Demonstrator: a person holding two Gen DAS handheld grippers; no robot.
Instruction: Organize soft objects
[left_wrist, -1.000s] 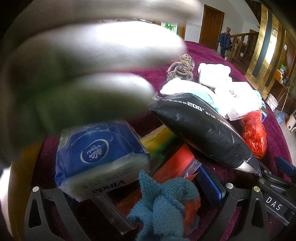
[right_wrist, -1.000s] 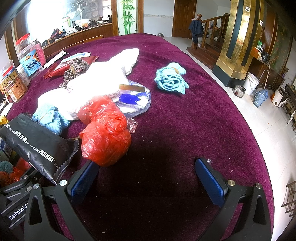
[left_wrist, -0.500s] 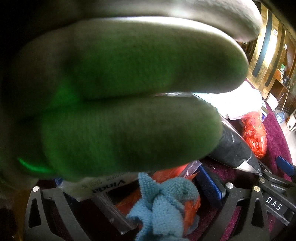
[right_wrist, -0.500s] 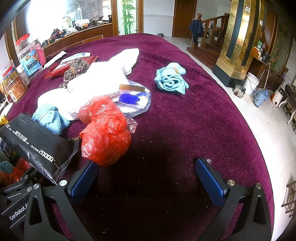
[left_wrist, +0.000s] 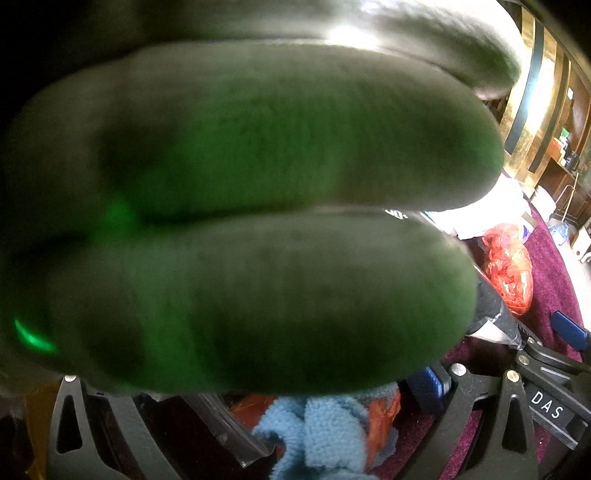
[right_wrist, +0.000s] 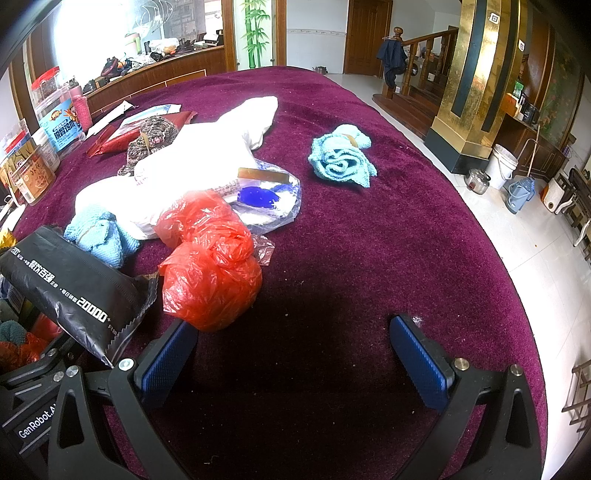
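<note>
Left wrist: gloved fingers cover most of the lens; left gripper jaws partly hidden, state cannot be told; blue towel low between its arms | Right wrist: right gripper jaws wide apart, empty, over purple tablecloth; red plastic bag just beside left pad; black packet left; rolled teal towel well apart.

Right claw spread wide, empty — left claw mostly hidden behind gloved fingers.
</note>
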